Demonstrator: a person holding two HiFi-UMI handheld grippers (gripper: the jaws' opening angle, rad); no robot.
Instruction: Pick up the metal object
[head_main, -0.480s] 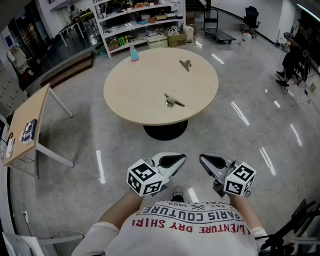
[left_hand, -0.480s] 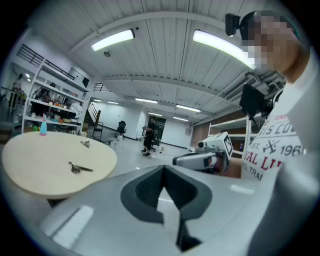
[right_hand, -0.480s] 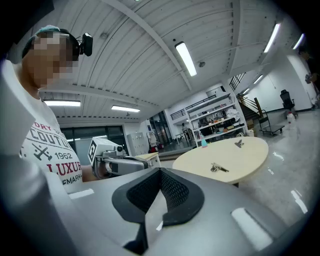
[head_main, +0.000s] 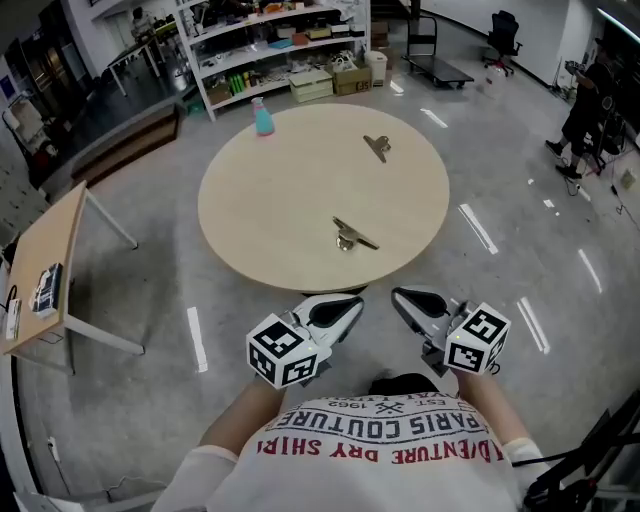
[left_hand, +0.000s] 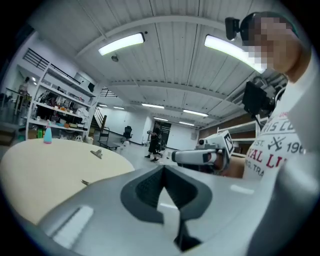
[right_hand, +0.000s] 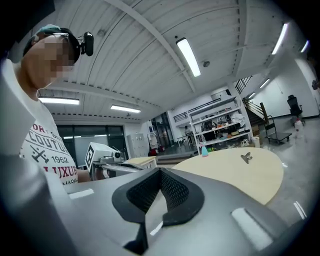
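Observation:
A round beige table (head_main: 270, 200) stands ahead of me. On it, close to the near edge, lies a metal object (head_main: 350, 236), thin and shiny with a round base. A second metal clip (head_main: 377, 146) lies farther back on the right. My left gripper (head_main: 350, 305) and right gripper (head_main: 403, 297) hang side by side short of the table's near edge, both shut and empty. In the left gripper view the shut left gripper (left_hand: 163, 169) points past the table's rim (left_hand: 40, 165), and the near metal object (left_hand: 86, 183) shows small. The right gripper (right_hand: 160, 172) points up, with the far clip (right_hand: 246, 157) beyond it.
A blue bottle with a pink top (head_main: 262, 118) stands at the table's far left edge. A wooden side desk (head_main: 45, 275) is at the left. Shelving (head_main: 270, 45) fills the back. A person (head_main: 585, 110) stands far right.
The table has come nearer and lower in the head view. Both grippers have moved forward with me and stay shut.

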